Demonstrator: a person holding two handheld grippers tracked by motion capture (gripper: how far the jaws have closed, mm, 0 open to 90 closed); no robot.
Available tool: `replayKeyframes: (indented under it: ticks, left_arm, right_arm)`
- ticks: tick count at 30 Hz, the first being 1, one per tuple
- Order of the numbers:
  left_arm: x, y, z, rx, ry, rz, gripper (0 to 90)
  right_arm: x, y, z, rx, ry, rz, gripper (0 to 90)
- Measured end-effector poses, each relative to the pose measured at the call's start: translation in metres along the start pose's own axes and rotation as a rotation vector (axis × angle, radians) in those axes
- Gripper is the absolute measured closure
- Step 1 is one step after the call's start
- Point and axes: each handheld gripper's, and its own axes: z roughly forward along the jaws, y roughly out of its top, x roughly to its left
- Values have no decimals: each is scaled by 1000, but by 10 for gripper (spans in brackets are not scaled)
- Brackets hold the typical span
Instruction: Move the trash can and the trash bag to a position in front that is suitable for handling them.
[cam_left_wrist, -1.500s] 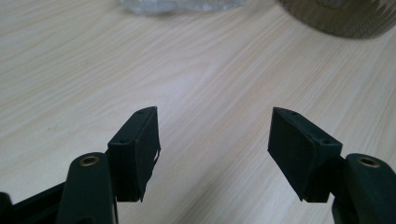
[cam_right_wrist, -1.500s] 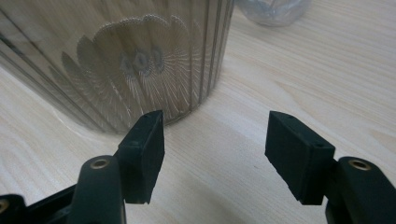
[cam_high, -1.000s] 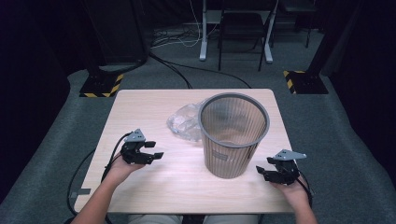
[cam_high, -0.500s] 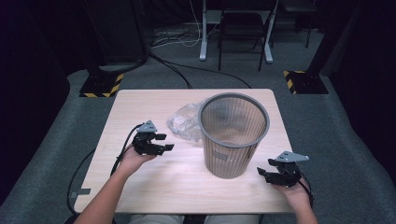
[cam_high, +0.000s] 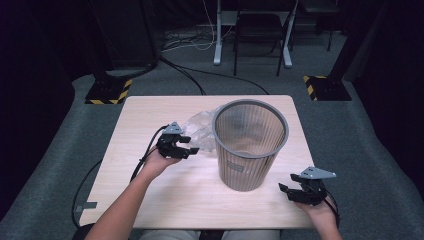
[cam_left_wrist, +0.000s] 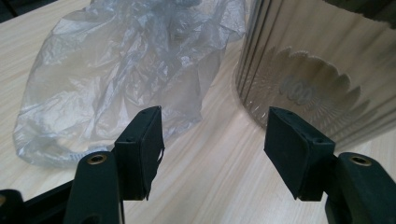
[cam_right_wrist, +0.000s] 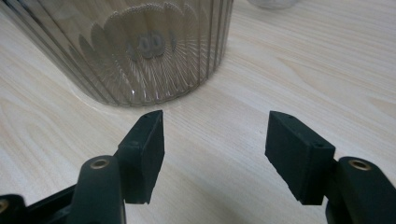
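- Movement first: your left gripper (cam_high: 184, 146) has travelled from the near-left part of the table (cam_high: 150, 200) toward the clear plastic bag (cam_high: 200, 131) over the last second, and it now sits just short of the bag's crumpled edge
- In the left gripper view the bag (cam_left_wrist: 116, 74) lies ahead and to the left of your jaws, with the ribbed bin wall (cam_left_wrist: 317, 79) ahead and to the right; bare wood shows between the two pads, so nothing is caught yet
- Your left jaws are spread wide and empty; their gap has barely shifted during the approach
- Your right gripper (cam_high: 295, 192) has kept its place, resting near the table's front edge just beside the base of the translucent ribbed waste bin (cam_high: 250, 145); its jaws too stand released with nothing between them, and the bin's base (cam_right_wrist: 140, 51) is ahead of them and apart
- Judging by this, you are in the reach for the bag, likely to line the bin with it; the grasp itself is not yet made, and the thin film lying flat on the wood may need a low, scooping pinch
- Count: one plastic bag, touching or just beside the bin on its far-left side as seen from your left gripper
- One waste bin, upright, open end up
- Two grippers, one in each hand, and one table
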Motion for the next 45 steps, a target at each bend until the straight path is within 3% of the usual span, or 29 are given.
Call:
replayKeyframes:
  ticks: [9, 16, 24, 26, 27, 30, 31, 35, 41, 45]
  left_arm:
    - [3, 11, 29, 11, -13, -3, 365]
    - [6, 18, 52, 38, 23, 26, 351]
    - [14, 19, 68, 49, 32, -1, 369]
    - [14, 19, 70, 58, 34, 7, 419]
    - [13, 19, 71, 67, 50, 25, 495]
    - [12, 19, 73, 87, 43, 36, 730]
    - [11, 19, 73, 96, 49, 46, 730]
    - [8, 17, 70, 119, 30, 64, 866]
    - [7, 11, 58, 133, 29, 66, 883]
    - [5, 6, 43, 143, 17, 91, 882]
  right_arm:
    - [0, -11, -11, 0, -22, 24, 364]
    - [1, -20, -22, -3, -47, 29, 365]
    - [3, -26, -30, -6, -66, 33, 366]
    - [3, -27, -33, -17, -69, 28, 368]
    - [4, -28, -34, -21, -72, 27, 368]
    - [5, -31, -39, -31, -83, 18, 373]
    - [5, -31, -39, -31, -83, 18, 373]
    - [4, -32, -42, -37, -89, 19, 378]
    - [4, -31, -40, -33, -79, 13, 378]
    - [3, -30, -37, -26, -73, 14, 378]
